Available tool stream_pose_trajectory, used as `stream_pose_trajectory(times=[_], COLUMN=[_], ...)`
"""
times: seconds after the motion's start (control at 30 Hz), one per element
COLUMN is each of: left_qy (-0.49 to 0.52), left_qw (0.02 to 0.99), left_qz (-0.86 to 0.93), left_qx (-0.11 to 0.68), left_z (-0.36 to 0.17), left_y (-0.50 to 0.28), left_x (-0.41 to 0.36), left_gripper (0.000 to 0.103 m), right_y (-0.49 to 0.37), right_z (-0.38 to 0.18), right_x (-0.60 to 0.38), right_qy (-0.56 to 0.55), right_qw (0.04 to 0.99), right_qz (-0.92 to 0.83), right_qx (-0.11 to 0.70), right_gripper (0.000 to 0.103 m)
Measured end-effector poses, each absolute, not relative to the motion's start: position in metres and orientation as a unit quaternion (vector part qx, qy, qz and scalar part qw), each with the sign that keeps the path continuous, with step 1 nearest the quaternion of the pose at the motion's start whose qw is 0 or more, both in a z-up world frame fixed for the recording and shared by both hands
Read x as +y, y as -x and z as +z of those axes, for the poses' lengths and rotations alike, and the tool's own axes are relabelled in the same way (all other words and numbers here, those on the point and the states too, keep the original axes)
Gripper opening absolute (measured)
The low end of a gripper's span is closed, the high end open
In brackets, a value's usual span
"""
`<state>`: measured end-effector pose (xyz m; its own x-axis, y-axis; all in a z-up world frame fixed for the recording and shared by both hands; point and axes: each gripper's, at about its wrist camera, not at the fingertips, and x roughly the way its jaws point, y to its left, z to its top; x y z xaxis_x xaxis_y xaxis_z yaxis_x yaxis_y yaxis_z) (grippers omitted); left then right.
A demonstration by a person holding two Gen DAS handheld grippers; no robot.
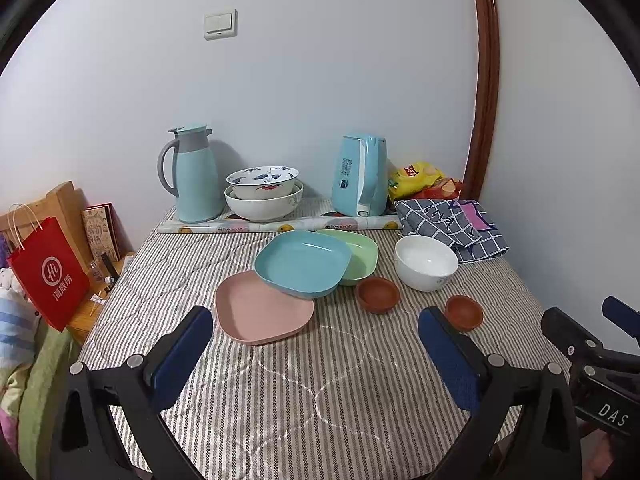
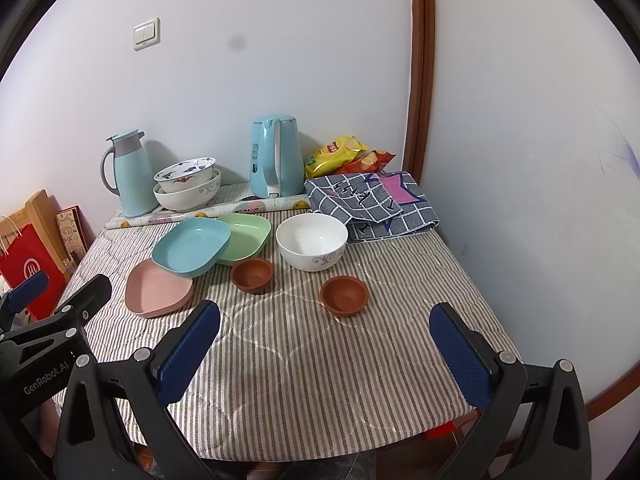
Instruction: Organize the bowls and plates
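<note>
On the striped tablecloth [image 1: 280,392] lie three square plates: a pink plate [image 1: 260,312] [image 2: 156,290], a blue plate [image 1: 302,262] [image 2: 190,246] resting partly on it, and a green plate [image 1: 362,254] [image 2: 248,236] behind. A white bowl [image 1: 426,262] [image 2: 312,240] and two small brown bowls [image 1: 378,294] [image 1: 464,312] [image 2: 252,274] [image 2: 344,294] sit to the right. Two stacked patterned bowls [image 1: 264,192] [image 2: 188,186] stand at the back. My left gripper [image 1: 316,344] and right gripper [image 2: 324,340] hover open over the near tablecloth, holding nothing.
A blue thermos jug [image 1: 194,174] and a blue kettle [image 1: 360,176] stand by the wall. Snack bags [image 1: 420,178] and a folded checked cloth [image 1: 452,220] lie at the back right. A red paper bag [image 1: 46,272] hangs off the table's left.
</note>
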<state>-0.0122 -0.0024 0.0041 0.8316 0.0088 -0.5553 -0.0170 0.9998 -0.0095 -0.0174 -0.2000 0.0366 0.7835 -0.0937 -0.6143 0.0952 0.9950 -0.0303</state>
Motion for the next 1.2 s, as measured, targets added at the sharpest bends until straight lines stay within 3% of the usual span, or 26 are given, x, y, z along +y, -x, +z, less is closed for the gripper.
stream_pose_trajectory(times=[1.2], left_qy=[0.010], left_qw=[0.953], left_qz=[-0.003], left_qx=[0.301], left_z=[0.004], left_y=[-0.008], left_x=[0.000], left_gripper=[0.103], right_y=[0.010], right_z=[0.035], right_x=[-0.199], right_qy=[-0.011], right_qw=[0.943], right_qz=[-0.054], right_qx=[0.328], right_gripper=[0.103])
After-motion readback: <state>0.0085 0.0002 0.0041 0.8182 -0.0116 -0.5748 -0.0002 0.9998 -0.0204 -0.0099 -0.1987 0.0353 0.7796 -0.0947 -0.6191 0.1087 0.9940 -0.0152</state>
